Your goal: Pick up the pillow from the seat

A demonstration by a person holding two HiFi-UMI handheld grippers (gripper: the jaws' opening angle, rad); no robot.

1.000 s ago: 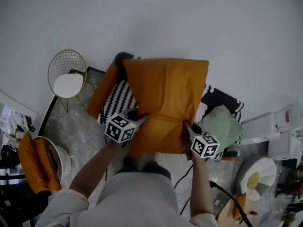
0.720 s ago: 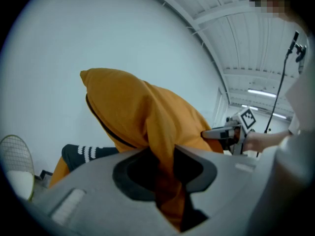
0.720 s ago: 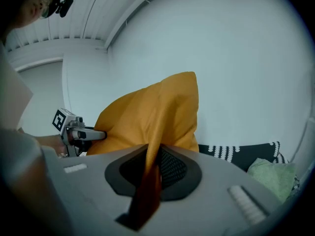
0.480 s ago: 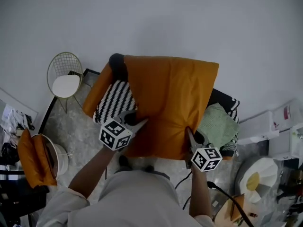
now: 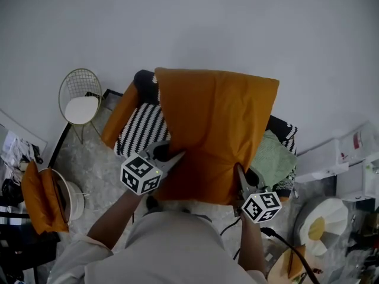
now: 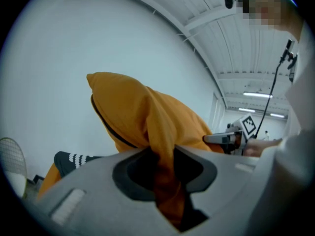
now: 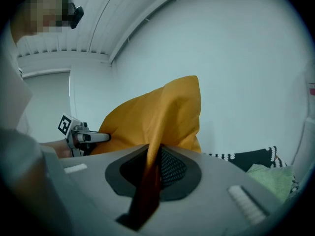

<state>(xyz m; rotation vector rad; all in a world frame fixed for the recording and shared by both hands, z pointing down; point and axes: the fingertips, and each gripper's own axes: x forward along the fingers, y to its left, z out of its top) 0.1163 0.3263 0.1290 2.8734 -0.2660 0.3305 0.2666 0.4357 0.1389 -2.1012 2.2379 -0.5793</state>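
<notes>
Pillow: the large orange fabric pillow [image 5: 216, 135] is held up in the centre of the head view, its broad face turned to the camera and its top edge toward the upper part of the frame.
Seat: the orange-upholstered seat [image 5: 118, 118] with its black-and-white striped cover [image 5: 142, 130] is seen behind and to the left of the pillow. The pillow appears to be lifted off it, though contact at the hidden far side cannot be ruled out.
Left gripper: the left gripper [image 5: 170, 157] is set at the pillow's lower left corner. Its fingers are closed to a narrow gap, and a thick fold of orange cloth is pinched between them.
Right gripper: the right gripper [image 5: 240, 175] is set at the lower right corner. Its fingers are brought almost together, and a thin pleat of the same cloth is clamped between them.
Key relation: the pillow extends from both sets of fingers toward the top of the frame. The gripped edge runs left to right between the two grippers, and the bulk is carried beyond it.
Nearer hand: neither is nearer, since both corners are already held.
Next move, as judged: the pillow is to be drawn up and away from the seat, with the two corners kept level so that the free upper part is not swung into the pale green cloth [image 5: 275, 157] at the right.
</notes>
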